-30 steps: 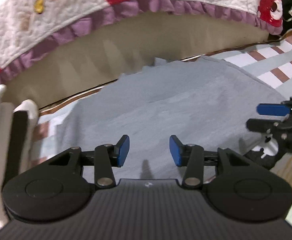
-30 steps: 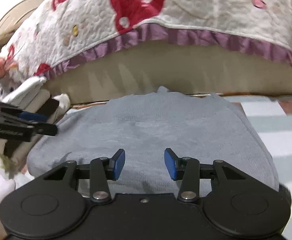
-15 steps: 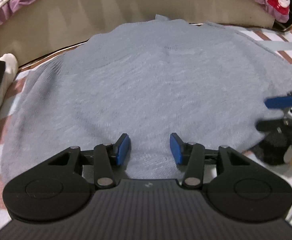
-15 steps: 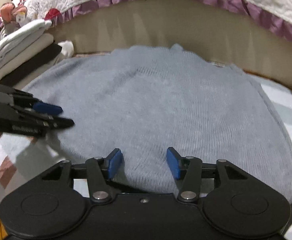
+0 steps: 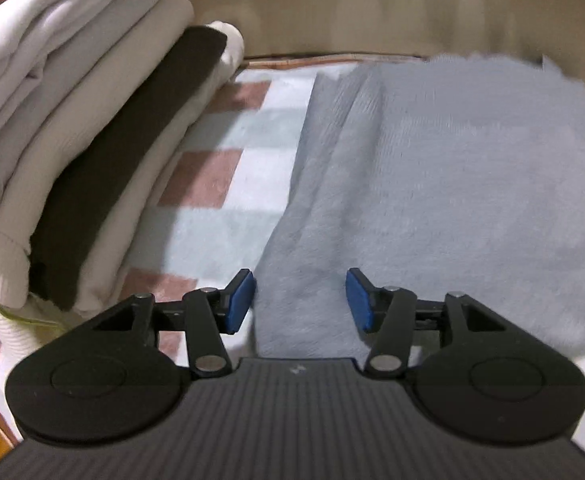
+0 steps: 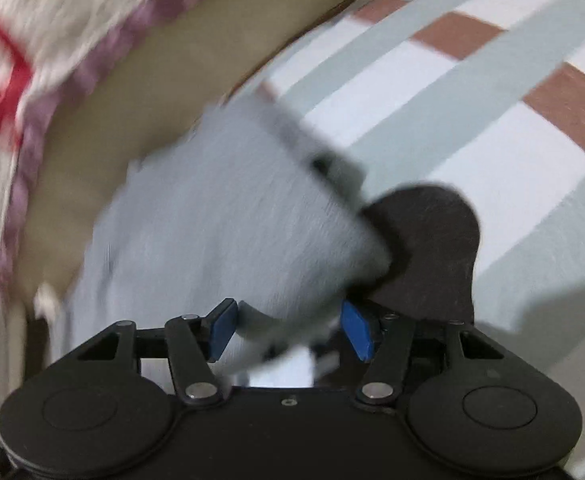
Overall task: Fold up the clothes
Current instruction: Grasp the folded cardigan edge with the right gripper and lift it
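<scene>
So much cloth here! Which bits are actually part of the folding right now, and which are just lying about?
Part of the job:
- grey-blue sweater
- left gripper, open at the sweater's left edge
- right gripper, open, cloth between its fingers

Just lying about:
- stack of folded clothes
- checked sheet
- quilted bedspread with a purple frill

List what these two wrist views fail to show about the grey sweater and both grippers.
- Right wrist view: motion blur smears the grey sweater; whether the open right gripper touches it is unclear.
- Right wrist view: the dark patch beside the sweater is unidentifiable.
- Left wrist view: the left gripper body hides the sweater's near edge.
- Neither view shows the other gripper.
</scene>
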{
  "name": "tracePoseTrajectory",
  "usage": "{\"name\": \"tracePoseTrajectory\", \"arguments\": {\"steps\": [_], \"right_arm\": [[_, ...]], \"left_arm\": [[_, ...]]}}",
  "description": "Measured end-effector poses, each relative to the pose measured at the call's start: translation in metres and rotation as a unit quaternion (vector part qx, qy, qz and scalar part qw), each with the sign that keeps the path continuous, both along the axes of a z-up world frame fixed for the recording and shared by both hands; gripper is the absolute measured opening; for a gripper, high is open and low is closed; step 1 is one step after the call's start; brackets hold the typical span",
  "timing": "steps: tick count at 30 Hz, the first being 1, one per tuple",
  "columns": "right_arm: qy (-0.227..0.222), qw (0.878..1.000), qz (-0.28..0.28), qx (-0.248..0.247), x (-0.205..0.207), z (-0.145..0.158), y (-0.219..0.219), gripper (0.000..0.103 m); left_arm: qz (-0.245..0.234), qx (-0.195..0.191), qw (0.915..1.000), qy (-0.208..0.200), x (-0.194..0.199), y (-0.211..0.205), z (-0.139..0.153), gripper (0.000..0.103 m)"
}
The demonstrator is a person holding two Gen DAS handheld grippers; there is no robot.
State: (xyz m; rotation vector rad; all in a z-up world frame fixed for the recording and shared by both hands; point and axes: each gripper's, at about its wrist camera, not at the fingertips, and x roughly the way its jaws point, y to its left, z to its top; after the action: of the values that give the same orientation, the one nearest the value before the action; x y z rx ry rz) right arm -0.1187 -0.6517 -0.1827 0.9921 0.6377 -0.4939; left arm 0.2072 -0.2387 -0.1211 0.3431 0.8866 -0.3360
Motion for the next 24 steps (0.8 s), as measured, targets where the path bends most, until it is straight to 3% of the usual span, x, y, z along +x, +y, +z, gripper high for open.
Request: {"name": "tracePoseTrajectory", "arguments": {"steps": [4,7,8,9,12,14,15,19,21,23,24], "right_arm": [[-0.046,0.997,-0.045,-0.042,0.010,-0.011,-0.004,0.066],[-0.051,0.994,-0.045,-0.087,0.027,-0.012,-0.005,0.064],[-0.055,0.993,-0.041,-0.099,0.030,-0.011,-0.005,0.038],[-0.065,0.992,-0.032,-0.104,0.029,-0.008,-0.006,0.024],[-0.074,0.985,-0.024,-0.156,0.022,0.020,0.000,0.012],[-0.061,0.980,-0.016,-0.189,0.018,0.037,0.002,0.012],[-0.038,0.982,-0.014,-0.186,0.021,0.031,-0.002,0.012],[-0.011,0.993,-0.029,-0.112,0.024,0.007,-0.016,0.020],[-0.018,0.996,-0.038,-0.079,0.022,0.002,-0.021,0.028],[-0.031,0.997,-0.047,-0.053,0.018,0.000,-0.025,0.034],[-0.038,0.997,-0.052,-0.040,0.016,-0.001,-0.026,0.037]], "left_arm": [[0.036,-0.016,0.9987,0.033,0.008,0.017,-0.007,0.055],[0.052,-0.020,0.9983,0.019,0.004,0.024,-0.004,0.058],[0.041,-0.024,0.9987,0.019,0.002,0.021,-0.001,0.058],[0.031,-0.028,0.9990,0.018,0.000,0.019,0.003,0.057],[-0.001,-0.041,0.9990,0.017,-0.005,0.013,0.013,0.055],[-0.022,-0.050,0.9984,0.015,-0.009,0.008,0.020,0.055],[-0.032,-0.054,0.9979,0.015,-0.011,0.006,0.023,0.055],[-0.076,-0.071,0.9945,0.013,-0.019,-0.004,0.037,0.055],[-0.157,-0.076,0.9845,0.015,-0.030,-0.037,0.044,0.055],[-0.236,-0.080,0.9682,0.018,-0.041,-0.071,0.051,0.054],[-0.253,-0.080,0.9636,0.031,-0.046,-0.086,0.048,0.052]]}}
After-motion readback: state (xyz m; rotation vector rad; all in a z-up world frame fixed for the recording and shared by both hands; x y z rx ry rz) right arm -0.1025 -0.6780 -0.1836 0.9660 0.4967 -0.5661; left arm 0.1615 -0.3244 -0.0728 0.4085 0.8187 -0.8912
